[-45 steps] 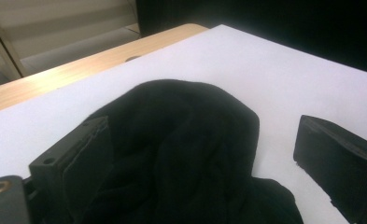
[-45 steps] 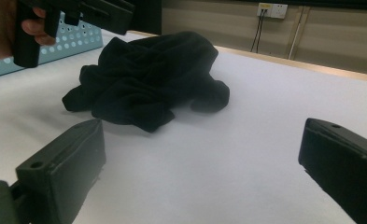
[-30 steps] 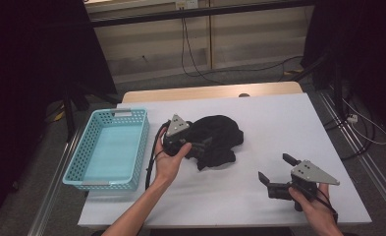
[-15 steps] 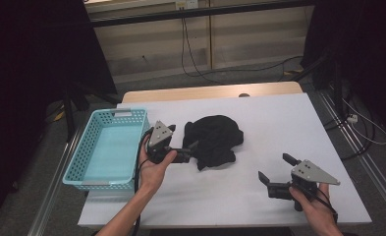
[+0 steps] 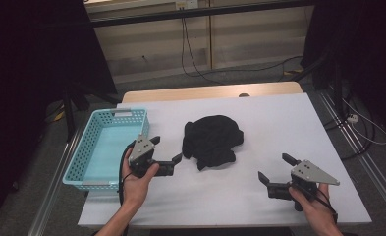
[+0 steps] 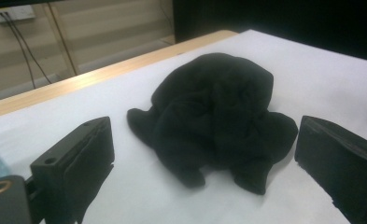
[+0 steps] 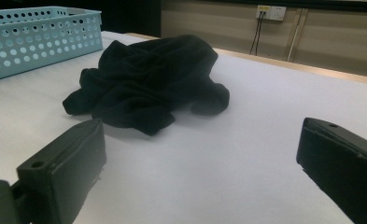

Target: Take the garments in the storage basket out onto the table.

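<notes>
A crumpled black cloth lies near the middle of the white table. My left gripper is just to the cloth's left, held in a hand, open, with nothing between its jaws. In the left gripper view the cloth lies a short way ahead of the open left gripper, apart from both jaws. My right gripper rests open near the front right of the table, well clear of the cloth. The right gripper view shows the cloth farther off beyond the open right gripper.
A light blue perforated basket stands at the table's left side, close beside the left hand; it also appears in the right gripper view as the basket. Cables trail on the floor beyond the table's far wooden edge.
My left gripper has drawn back to the left, off the cloth's edge, and now stands apart from it. The cloth and the right gripper have stayed put.
</notes>
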A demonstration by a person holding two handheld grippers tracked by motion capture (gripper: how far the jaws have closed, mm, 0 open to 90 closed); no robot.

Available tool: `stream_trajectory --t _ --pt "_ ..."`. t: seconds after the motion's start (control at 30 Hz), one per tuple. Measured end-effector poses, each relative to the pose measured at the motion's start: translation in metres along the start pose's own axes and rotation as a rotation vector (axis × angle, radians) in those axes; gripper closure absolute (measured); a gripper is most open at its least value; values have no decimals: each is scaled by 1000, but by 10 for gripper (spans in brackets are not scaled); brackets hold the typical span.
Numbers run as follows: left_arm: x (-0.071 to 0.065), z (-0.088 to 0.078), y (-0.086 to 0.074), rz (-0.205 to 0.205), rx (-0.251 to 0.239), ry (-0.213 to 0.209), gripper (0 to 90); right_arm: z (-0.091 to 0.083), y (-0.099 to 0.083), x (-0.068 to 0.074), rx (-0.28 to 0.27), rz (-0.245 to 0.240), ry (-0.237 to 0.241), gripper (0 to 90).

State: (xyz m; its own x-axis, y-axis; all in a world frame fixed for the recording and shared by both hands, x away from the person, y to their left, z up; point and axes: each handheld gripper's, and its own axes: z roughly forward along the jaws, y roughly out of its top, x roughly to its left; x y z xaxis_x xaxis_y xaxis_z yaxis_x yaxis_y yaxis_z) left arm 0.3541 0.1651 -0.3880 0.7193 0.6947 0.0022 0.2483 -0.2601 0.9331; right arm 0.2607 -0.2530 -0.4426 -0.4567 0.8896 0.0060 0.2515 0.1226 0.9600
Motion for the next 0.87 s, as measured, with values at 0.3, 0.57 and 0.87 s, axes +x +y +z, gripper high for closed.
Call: stream_trajectory --t 0.3,0.57,0.87 --pt "-4 -30 -20 -9 -1 46 51 0 0 0 0 4 -5 10" --pt "1 -43 -41 -31 13 74 46 -1 0 2 -1 -4 -3 9" --pt "-5 -36 -36 1 30 75 45 0 0 3 0 -8 1 10"
